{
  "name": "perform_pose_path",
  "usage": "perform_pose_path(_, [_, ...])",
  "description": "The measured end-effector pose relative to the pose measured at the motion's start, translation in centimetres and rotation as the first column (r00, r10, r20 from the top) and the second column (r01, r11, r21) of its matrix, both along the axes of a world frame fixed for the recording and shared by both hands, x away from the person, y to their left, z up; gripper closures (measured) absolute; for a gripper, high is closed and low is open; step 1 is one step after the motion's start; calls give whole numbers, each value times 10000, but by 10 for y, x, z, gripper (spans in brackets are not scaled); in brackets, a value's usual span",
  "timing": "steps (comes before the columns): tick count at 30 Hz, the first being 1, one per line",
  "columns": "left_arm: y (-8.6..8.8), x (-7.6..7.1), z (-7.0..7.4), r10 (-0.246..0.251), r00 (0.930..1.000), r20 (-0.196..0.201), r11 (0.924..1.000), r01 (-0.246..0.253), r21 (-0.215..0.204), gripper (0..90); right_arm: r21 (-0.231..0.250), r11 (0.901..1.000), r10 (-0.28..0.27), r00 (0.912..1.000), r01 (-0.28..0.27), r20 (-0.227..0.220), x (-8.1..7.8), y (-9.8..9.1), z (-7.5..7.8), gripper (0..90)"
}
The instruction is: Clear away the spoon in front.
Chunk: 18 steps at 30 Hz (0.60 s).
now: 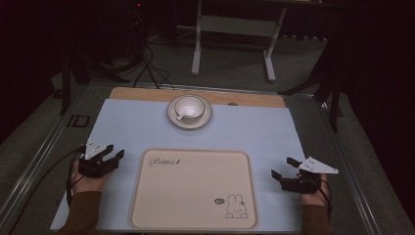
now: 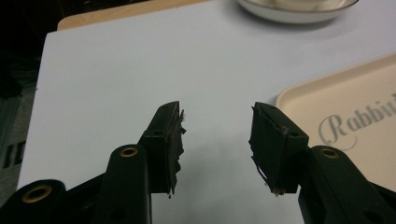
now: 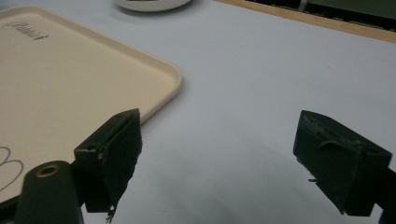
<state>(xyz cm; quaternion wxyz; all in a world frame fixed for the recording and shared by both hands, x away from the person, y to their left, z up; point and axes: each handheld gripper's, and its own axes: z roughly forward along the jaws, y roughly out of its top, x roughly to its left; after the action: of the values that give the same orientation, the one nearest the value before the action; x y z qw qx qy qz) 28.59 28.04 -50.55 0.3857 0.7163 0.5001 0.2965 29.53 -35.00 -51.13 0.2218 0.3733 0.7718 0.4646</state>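
A white cup (image 1: 190, 106) sits on a white saucer (image 1: 189, 120) at the far middle of the pale blue mat (image 1: 132, 127). A beige tray (image 1: 193, 190) with a rabbit drawing lies at the near middle, bare. My left gripper (image 1: 113, 152) rests left of the tray, open, nothing between its jaws. My right gripper (image 1: 284, 167) rests right of the tray, open and empty too. In the left gripper view the left gripper (image 2: 216, 128) hovers over bare mat, with the tray corner (image 2: 345, 107) to its right and the saucer (image 2: 299, 16) at the top. The right gripper (image 3: 219, 140) faces bare mat beside the tray's edge (image 3: 173, 81).
The mat covers a wooden tabletop (image 1: 147, 93) with metal rails at both sides. A white table frame (image 1: 235, 29) and cables (image 1: 151, 68) stand on the floor beyond the far edge.
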Motion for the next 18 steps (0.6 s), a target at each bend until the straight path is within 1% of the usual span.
perform_pose_path(2, [0, 1, 0, 38, 10000, -8, 10000, -38, -34, 528, -32, 10000, 30, 10000, -30, -4, 0, 0, 0, 152])
perform_pose_path(3, [0, 4, -2, 82, 9999, -110, 10000, -83, -29, 515, -58, 10000, 66, 10000, -66, -23, 0, 1, -1, 152])
perform_pose_path(5, [0, 5, -3, 57, 9998, -165, 10000, -58, -47, 511, -80, 9999, 90, 9999, -90, -51, 1, 2, -1, 152])
perform_pose_path(8, [-1, 5, -3, 12, 9999, -144, 9999, -14, -109, 506, -93, 9999, 136, 9999, -137, -51, 1, 2, -1, 153])
perform_pose_path(10, [-2, 7, -3, -5, 9999, -130, 9996, 1, -295, 502, -95, 9998, 146, 9999, -146, -61, 1, 2, -2, 152])
perform_pose_path(11, [-4, 8, -2, -74, 9999, -98, 9989, 69, -471, 499, -110, 9998, 159, 9999, -159, -48, 1, 2, -2, 152])
perform_pose_path(13, [-7, 10, 0, -134, 9999, -61, 9990, 131, -438, 486, -123, 9998, 164, 9999, -165, -39, 2, 3, -2, 152])
perform_pose_path(15, [-12, 12, 2, -293, 9996, -58, 9987, 291, -412, 486, -147, 9998, 154, 9999, -154, -28, 1, 3, -2, 153])
perform_pose_path(18, [-17, 13, 5, -386, 9992, -61, 9989, 384, -256, 488, -132, 9998, 150, 9999, -150, -8, 1, 2, -1, 152])
